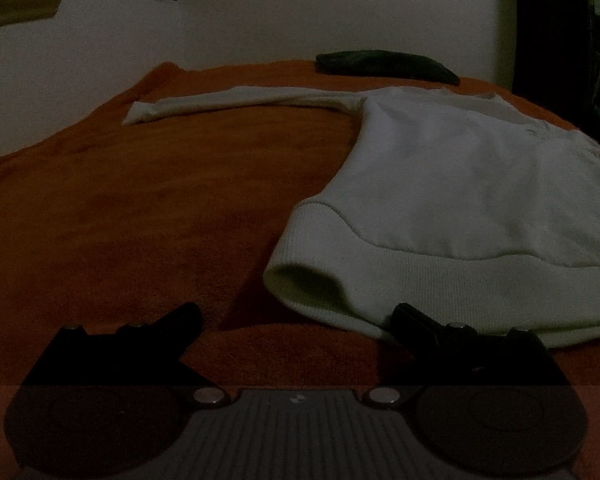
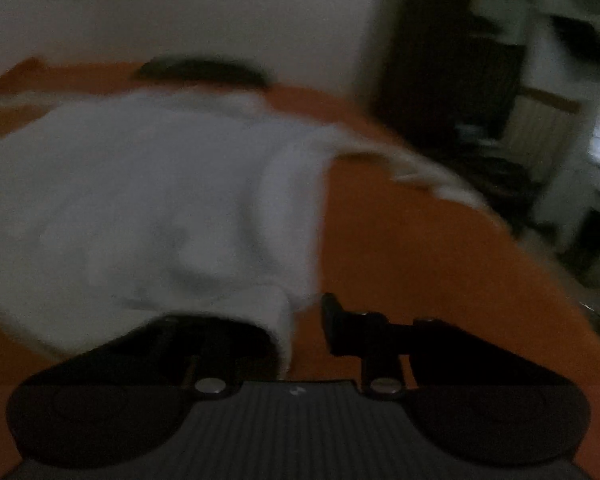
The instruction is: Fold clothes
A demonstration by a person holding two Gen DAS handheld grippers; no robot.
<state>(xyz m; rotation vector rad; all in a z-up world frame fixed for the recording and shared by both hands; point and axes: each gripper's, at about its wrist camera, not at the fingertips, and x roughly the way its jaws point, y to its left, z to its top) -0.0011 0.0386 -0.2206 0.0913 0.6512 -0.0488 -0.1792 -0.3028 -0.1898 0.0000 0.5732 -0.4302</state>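
Ribbed hem corner of the white sweatshirt (image 1: 460, 184) sits right at the left gripper (image 1: 296, 320), jaws released wide, right finger tip touching or just under the hem edge, left finger on bare orange blanket (image 1: 140, 200); nothing pinched there. Right gripper (image 2: 300, 316): view is motion-blurred, the hem's other corner is draped over the left finger and lies between the jaws, which are narrowed, but I cannot tell whether the pads press the cloth. Sweatshirt lies flat on the bed, hem toward the cameras, neck away, one sleeve (image 1: 236, 100) stretched out flat to the left, the other trailing off to the right in the right wrist view. Dark folded item (image 1: 384, 64) sits beyond the collar, near the wall (image 1: 300, 12), apart from the sweatshirt. Judgement: step in hand is gripping both hem corners. To do it well, slide the left jaws onto the ribbed band so both layers are caught, clench before lifting, confirm the right grip holds both layers too, then raise both corners evenly so the body doesn't skew
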